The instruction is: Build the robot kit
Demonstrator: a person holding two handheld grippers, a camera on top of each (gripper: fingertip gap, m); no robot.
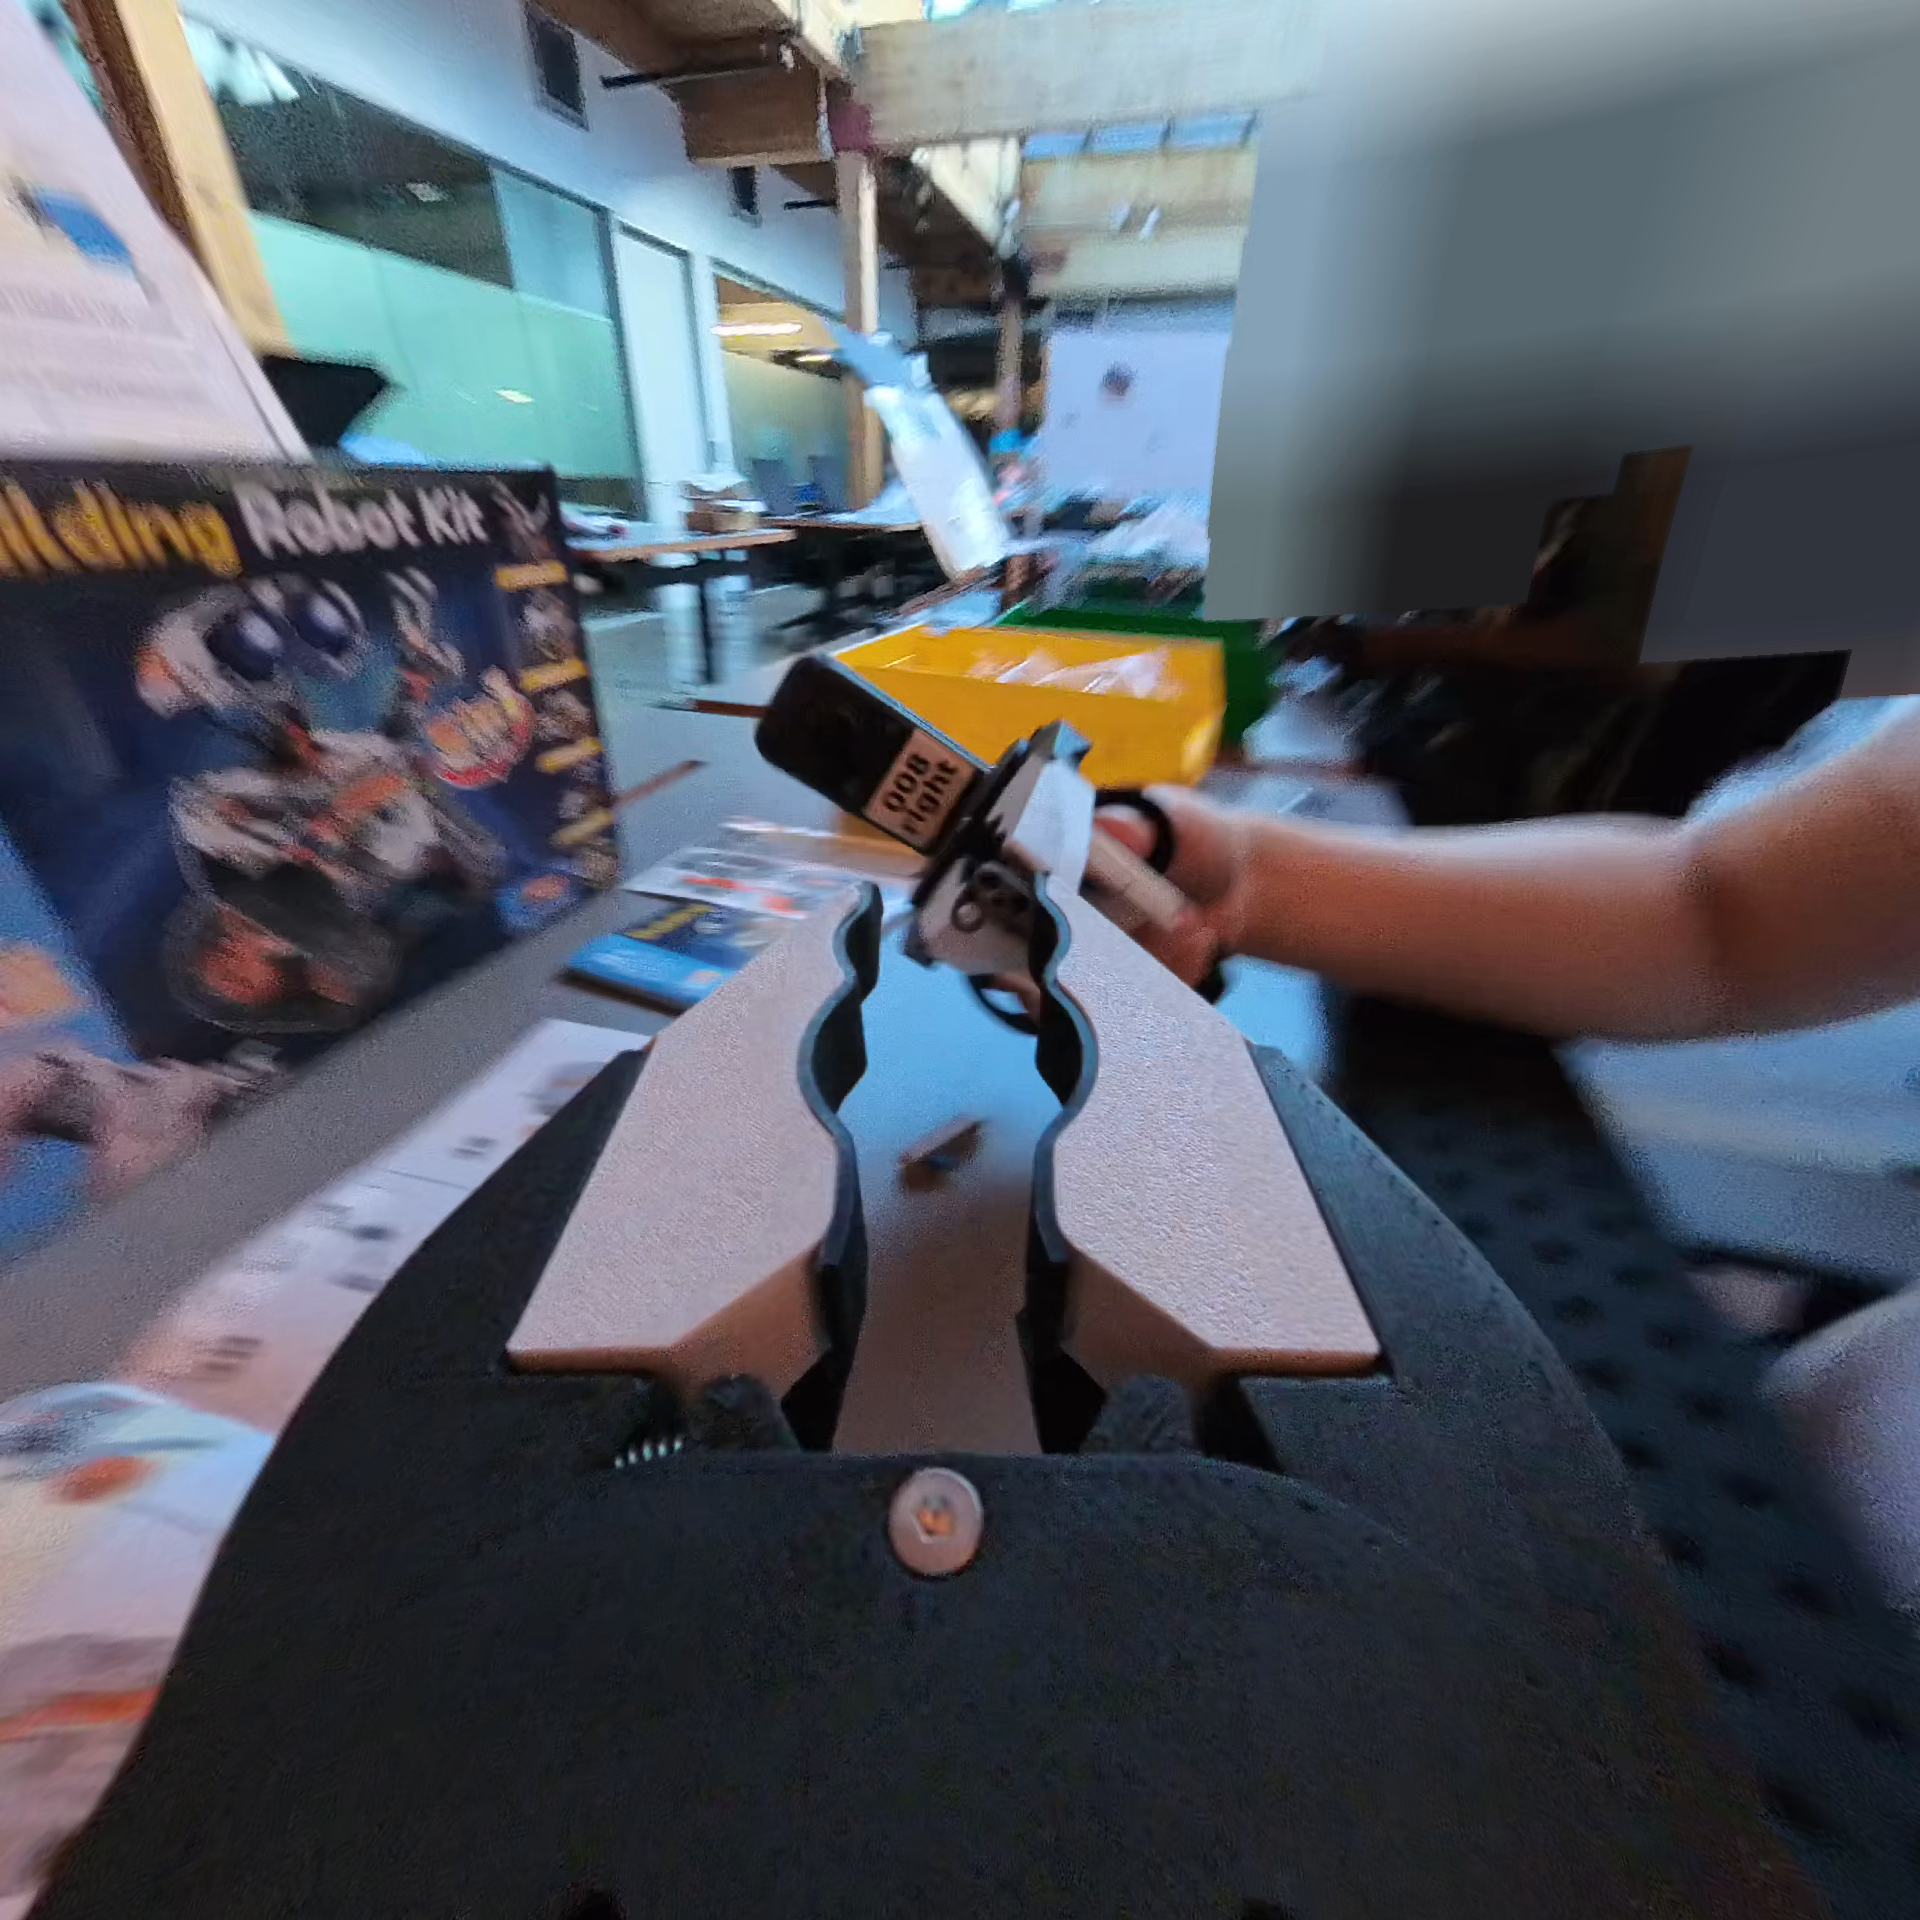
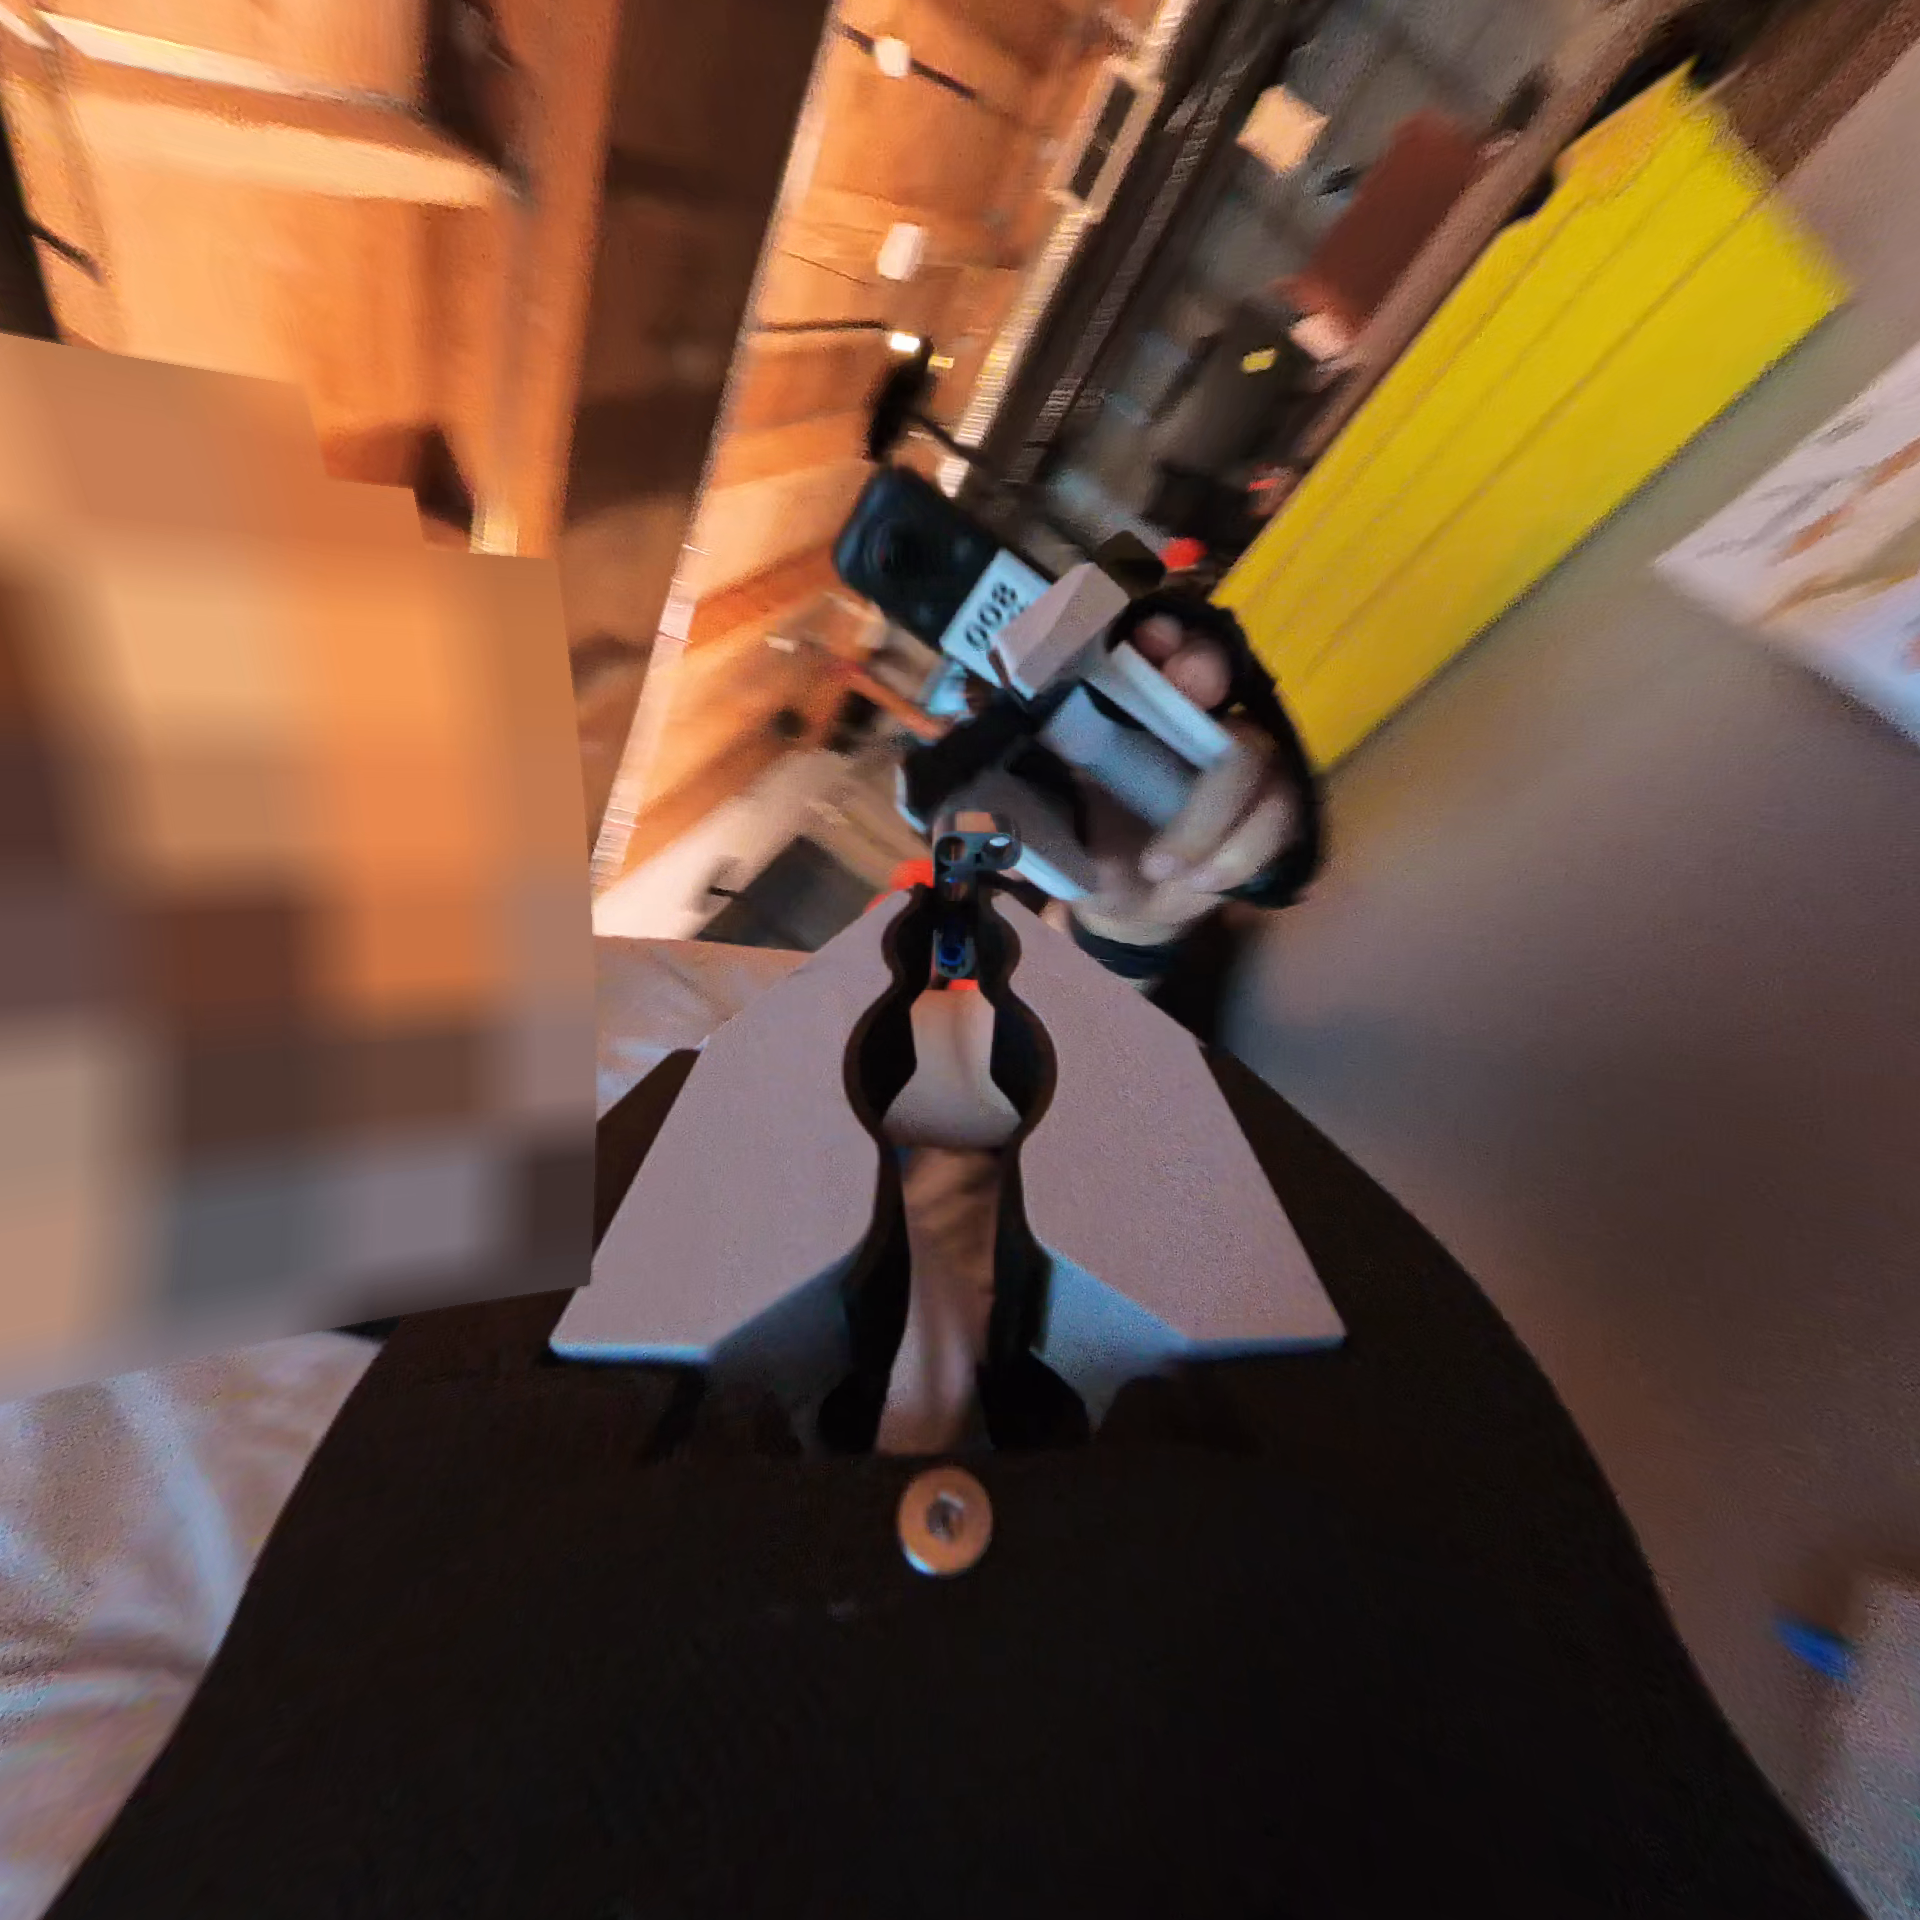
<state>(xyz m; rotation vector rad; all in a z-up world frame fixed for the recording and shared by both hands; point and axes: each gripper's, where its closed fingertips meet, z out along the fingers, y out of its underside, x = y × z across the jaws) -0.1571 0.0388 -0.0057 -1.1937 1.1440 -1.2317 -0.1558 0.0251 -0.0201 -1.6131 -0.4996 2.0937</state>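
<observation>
While the right gripper was pinched narrowly on a small holed part, the left gripper was recorded half open around it; contact there could not be told.

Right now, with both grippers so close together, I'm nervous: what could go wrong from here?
The small grey part sits only at the very tips of the right gripper; it might twist or drop. The open left gripper flanks that part, so its fingers could bump the right gripper. Both views are blurred, so alignment is hard to judge.
</observation>
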